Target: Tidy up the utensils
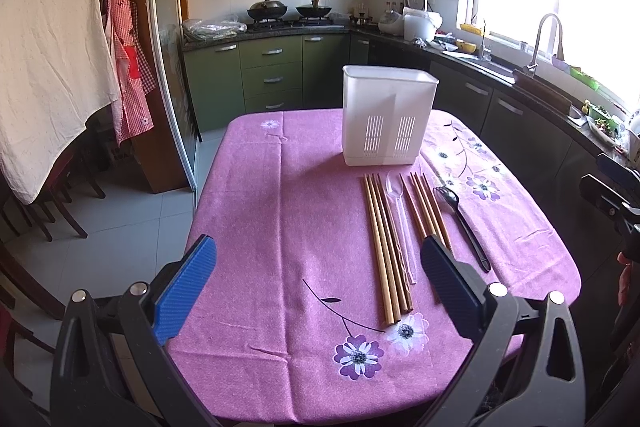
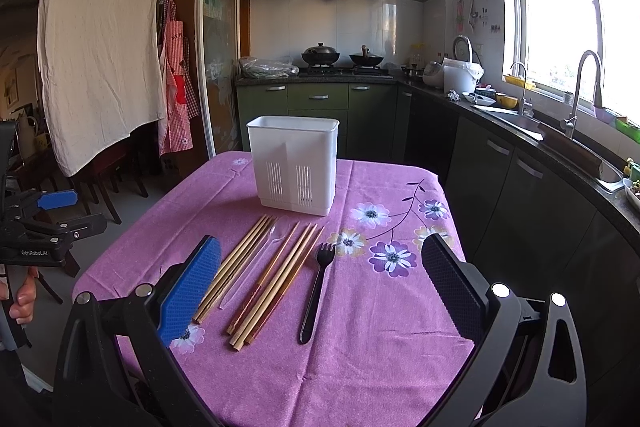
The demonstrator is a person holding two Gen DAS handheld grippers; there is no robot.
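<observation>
Both tools, left (image 1: pixel 318 287) and right (image 2: pixel 320 287), spread and empty; chopsticks (image 2: pixel 236 269) near bench centre likely light, stiff, roll-prone: pinch mid-length.

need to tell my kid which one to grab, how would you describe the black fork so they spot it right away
Start at the white utensil holder standing on the pink floral tablecloth. In front of it lies a row of utensils, and the black fork is the last one on the right, nearest the purple flowers. It is the only black piece; its neighbours are wooden chopsticks and a clear plastic spoon.
</observation>
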